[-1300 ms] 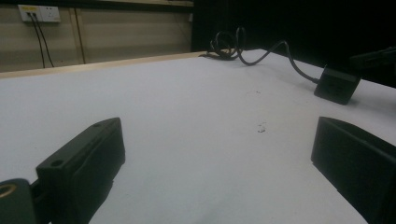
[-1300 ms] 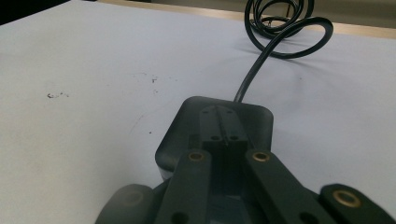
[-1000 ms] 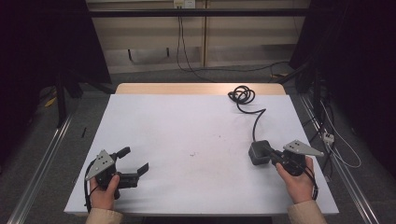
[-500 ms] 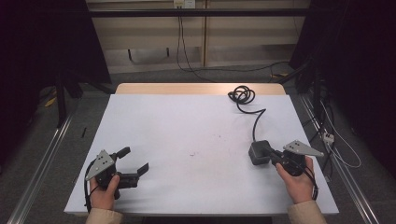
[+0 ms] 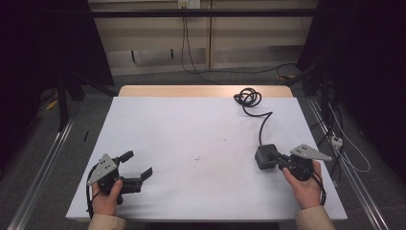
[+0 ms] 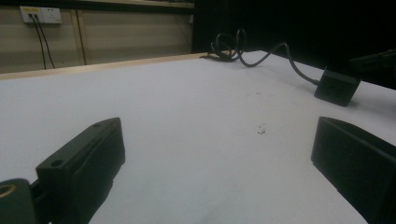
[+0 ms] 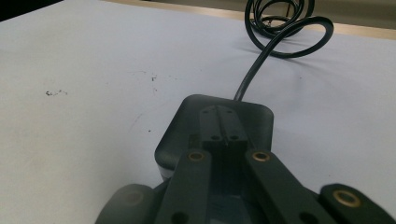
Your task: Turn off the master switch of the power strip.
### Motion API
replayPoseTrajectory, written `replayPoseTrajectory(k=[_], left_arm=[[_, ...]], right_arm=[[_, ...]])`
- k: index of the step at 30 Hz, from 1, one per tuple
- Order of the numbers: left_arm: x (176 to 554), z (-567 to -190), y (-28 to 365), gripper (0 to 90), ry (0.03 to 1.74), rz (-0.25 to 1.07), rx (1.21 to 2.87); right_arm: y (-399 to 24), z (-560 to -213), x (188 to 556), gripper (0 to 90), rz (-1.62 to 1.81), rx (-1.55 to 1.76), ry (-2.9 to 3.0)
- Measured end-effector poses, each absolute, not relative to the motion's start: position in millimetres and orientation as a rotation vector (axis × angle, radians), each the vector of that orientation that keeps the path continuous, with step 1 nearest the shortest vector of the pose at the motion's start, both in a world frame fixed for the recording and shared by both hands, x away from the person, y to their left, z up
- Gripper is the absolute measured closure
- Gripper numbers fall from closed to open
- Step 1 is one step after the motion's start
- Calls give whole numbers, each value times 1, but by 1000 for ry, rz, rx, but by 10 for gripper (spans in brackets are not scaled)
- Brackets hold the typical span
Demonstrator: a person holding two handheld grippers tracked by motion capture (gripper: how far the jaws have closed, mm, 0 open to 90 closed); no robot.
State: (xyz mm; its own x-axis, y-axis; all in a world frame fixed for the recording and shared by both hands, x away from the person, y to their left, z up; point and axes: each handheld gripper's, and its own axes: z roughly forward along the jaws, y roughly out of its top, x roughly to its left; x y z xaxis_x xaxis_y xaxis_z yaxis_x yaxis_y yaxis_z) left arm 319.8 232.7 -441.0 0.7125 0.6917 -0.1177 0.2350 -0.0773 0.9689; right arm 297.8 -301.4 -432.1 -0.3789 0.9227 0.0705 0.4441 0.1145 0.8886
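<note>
Lying just ahead of the right tool (image 5: 279, 160) — its jaws together — black adapter (image 5: 265, 156), left tool (image 5: 136, 166) spread apart.

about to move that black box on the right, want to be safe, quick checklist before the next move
1. Right gripper at the black box: ok, jaws closed together and lying over its top.
2. Firm hold on the box: cannot tell; the jaws rest on top, not around its sides.
3. Cable slack: ok, it curves loosely to a coil at the far edge.
4. Left gripper out of the way: ok, open, holding nothing.
5. White table between the grippers: ok, just small dark specks.
</note>
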Motion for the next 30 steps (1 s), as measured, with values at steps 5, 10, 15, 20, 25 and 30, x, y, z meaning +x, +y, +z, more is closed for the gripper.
replayPoseTrajectory(k=[5,10,15,20,25,30], left_arm=[[320,-441,233,26,757,445,1647],[320,-441,233,26,760,445,1644],[320,-441,233,26,763,443,1643],[320,-441,233,26,765,442,1641],[321,-442,234,26,767,442,1642],[321,-441,234,26,764,447,1642]], right_arm=[[-301,-432,298,900,1217,1321,1883],[-301,-432,298,900,1218,1323,1882],[-301,-432,298,900,1207,1316,1886],[-301,-432,298,900,1207,1316,1887],[-301,-432,297,900,1211,1316,1884],[-301,-432,298,900,1215,1313,1883]])
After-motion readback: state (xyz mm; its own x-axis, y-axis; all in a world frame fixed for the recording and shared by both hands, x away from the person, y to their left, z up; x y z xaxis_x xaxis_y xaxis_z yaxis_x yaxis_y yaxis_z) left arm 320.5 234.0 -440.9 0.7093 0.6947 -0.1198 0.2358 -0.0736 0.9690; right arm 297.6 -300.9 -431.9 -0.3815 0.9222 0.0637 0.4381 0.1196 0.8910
